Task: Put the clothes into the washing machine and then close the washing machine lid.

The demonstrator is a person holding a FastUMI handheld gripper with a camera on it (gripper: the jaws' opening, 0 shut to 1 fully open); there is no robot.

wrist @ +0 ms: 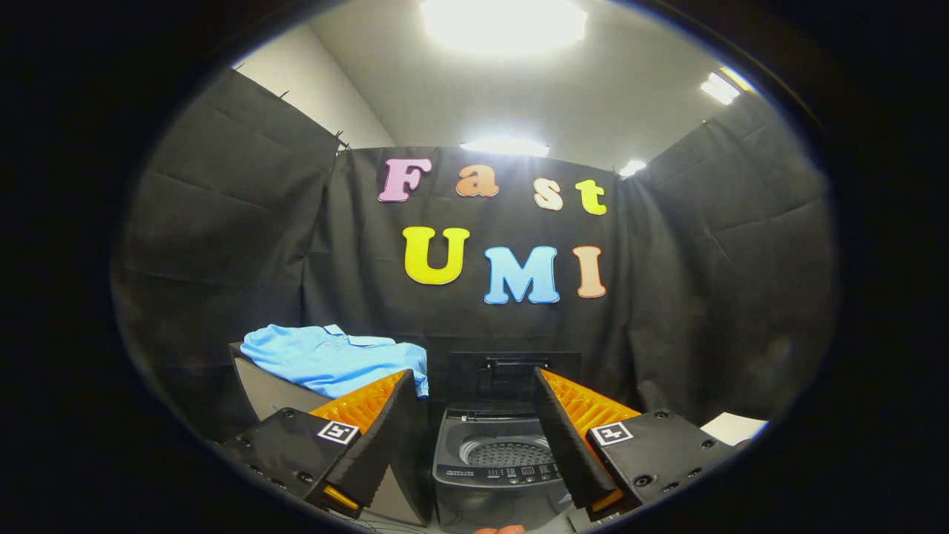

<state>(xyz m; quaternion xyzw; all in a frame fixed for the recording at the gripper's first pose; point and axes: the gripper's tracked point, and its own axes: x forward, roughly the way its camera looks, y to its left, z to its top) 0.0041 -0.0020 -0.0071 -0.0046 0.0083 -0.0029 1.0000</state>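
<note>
A light blue polo shirt lies spread on top of a grey box-like stand, beyond my left finger. A small grey top-loading washing machine stands straight ahead between my fingers, its lid raised upright at the back and its perforated metal drum showing. My gripper is open, fingers spread wide with nothing between them, held back from both the shirt and the machine.
Black cloth walls close the booth on three sides. A white sheet-like thing lies to the right of the right finger. A fingertip of a person shows below the washing machine.
</note>
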